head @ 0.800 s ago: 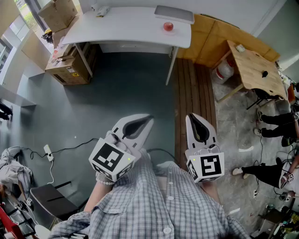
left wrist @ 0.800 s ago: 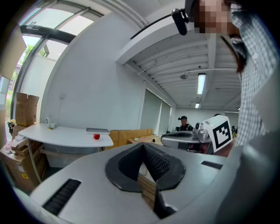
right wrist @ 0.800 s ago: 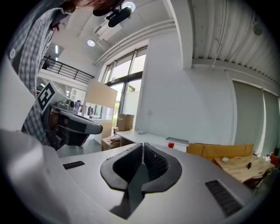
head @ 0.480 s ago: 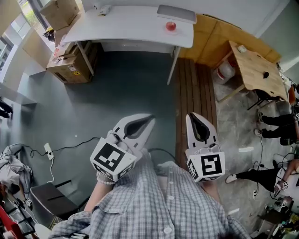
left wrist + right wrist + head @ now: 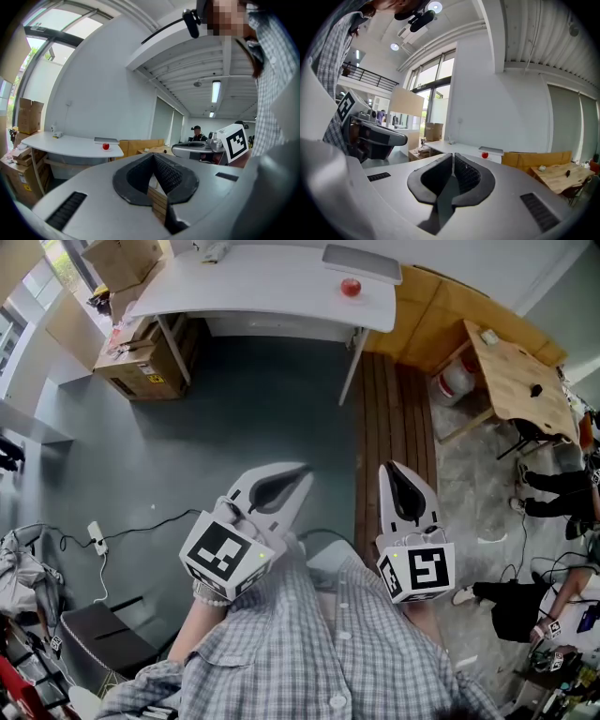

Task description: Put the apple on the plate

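Observation:
A small red apple sits near the right end of a white table far ahead of me. It also shows as a red dot in the left gripper view and in the right gripper view. At this distance I cannot make out a plate. My left gripper and right gripper are held close to my chest, side by side, pointing towards the table. Both are shut with nothing in them.
A flat grey laptop-like slab lies behind the apple. Cardboard boxes stand under and left of the table. A wooden table and seated people are to the right. A power strip with cables lies on the grey floor at the left.
The white table and apple have drifted up and to the right in the head view. Both grippers stay shut and sit slightly lower in the picture.

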Demonstrator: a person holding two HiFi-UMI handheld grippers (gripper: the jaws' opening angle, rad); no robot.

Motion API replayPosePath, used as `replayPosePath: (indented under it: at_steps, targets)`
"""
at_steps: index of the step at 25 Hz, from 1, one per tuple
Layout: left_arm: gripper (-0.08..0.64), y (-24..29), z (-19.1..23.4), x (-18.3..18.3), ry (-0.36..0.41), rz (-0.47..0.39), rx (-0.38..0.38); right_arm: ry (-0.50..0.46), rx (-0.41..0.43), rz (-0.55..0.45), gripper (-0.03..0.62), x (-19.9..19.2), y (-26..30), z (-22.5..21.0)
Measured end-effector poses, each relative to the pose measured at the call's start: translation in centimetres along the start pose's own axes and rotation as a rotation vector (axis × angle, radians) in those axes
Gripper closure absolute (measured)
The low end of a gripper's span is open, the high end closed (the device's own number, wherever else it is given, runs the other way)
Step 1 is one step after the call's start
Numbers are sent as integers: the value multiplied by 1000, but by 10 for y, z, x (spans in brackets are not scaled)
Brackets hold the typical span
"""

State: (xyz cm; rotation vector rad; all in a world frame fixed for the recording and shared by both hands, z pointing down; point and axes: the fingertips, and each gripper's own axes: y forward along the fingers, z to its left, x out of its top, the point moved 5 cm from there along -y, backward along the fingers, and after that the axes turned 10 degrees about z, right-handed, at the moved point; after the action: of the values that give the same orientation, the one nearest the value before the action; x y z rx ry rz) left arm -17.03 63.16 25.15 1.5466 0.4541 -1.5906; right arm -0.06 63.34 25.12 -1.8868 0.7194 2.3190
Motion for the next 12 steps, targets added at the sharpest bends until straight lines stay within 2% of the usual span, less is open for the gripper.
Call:
replayPosePath:
  at_steps: [12]
  targets:
    - [551, -4, 12, -6, -16, 16, 11, 40, 10, 23, 563, -5, 16, 7]
